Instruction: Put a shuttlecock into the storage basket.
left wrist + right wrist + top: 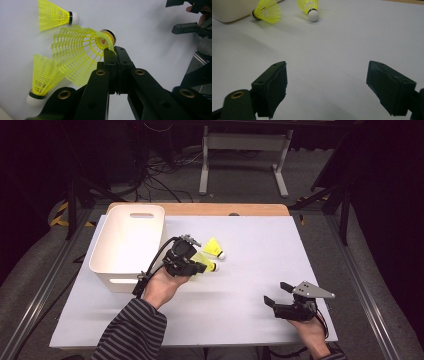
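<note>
A white bin (128, 245) with handle slots stands on the left part of the pale surface (250, 270). Beyond the bin, past the surface's wooden edge, what look like tangled cables (160, 170) lie on the floor, right of them a grey metal stand (242, 157).

The right gripper (327, 87) holds its jaws wide apart over the white table (342, 45), two yellow shuttlecocks (268, 11) beyond.

A yellow plastic shuttlecock (80, 47) with a white cork tip is pinched by its skirt rim, tilted, above the table's (240, 270) middle, two matching shuttlecocks (53, 16) lying on their sides close by.
</note>
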